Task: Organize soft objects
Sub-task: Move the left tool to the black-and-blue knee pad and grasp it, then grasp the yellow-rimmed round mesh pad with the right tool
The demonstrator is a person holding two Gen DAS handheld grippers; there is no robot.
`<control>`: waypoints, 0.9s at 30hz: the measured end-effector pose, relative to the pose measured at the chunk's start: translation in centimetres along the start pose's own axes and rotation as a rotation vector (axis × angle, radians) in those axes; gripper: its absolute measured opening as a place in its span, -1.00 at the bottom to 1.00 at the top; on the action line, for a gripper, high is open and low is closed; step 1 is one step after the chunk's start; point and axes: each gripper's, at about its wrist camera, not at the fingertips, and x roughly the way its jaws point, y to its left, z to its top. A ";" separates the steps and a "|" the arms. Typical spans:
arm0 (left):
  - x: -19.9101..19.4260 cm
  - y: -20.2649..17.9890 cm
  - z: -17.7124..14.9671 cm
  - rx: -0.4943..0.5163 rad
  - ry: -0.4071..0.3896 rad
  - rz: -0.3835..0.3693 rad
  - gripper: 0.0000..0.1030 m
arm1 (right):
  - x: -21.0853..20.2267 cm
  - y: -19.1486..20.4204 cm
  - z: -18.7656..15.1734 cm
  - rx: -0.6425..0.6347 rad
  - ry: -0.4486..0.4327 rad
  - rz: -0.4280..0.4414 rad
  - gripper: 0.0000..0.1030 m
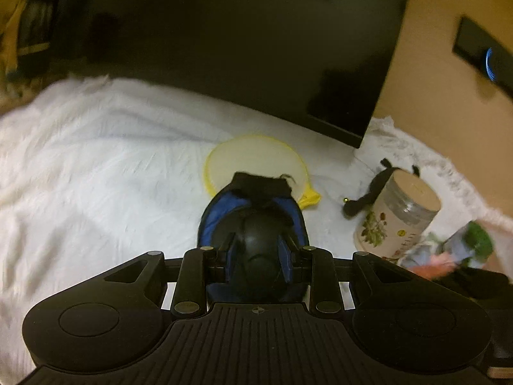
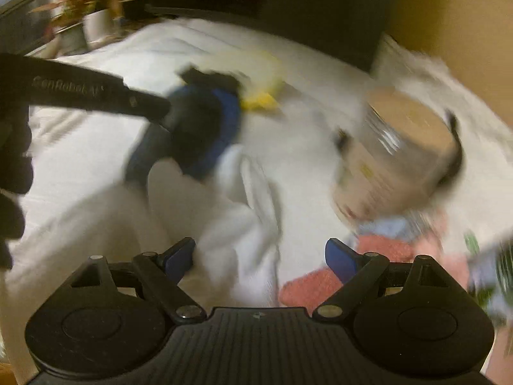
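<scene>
On the white sheet: jar at 3 o'clock
Left claw: clamped on black pouch
Right claw: wide apart, holding nothing

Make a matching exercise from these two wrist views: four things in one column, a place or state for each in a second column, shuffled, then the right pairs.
Column one:
1. left gripper
2. right gripper
3. jar
4. yellow mesh basket

Column two:
A. lies flat on the white cloth, just ahead of the held bundle
B. jaws wide apart, nothing between them
C. stands tilted beside a black strap
D. closed on a black and blue soft bundle

Pairs: 1-D, 2-B, 3-C, 4-A
</scene>
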 end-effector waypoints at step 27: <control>5.4 -1.0 -0.2 0.085 0.088 0.073 0.78 | -0.9 1.1 -4.7 0.009 -0.145 -0.072 0.94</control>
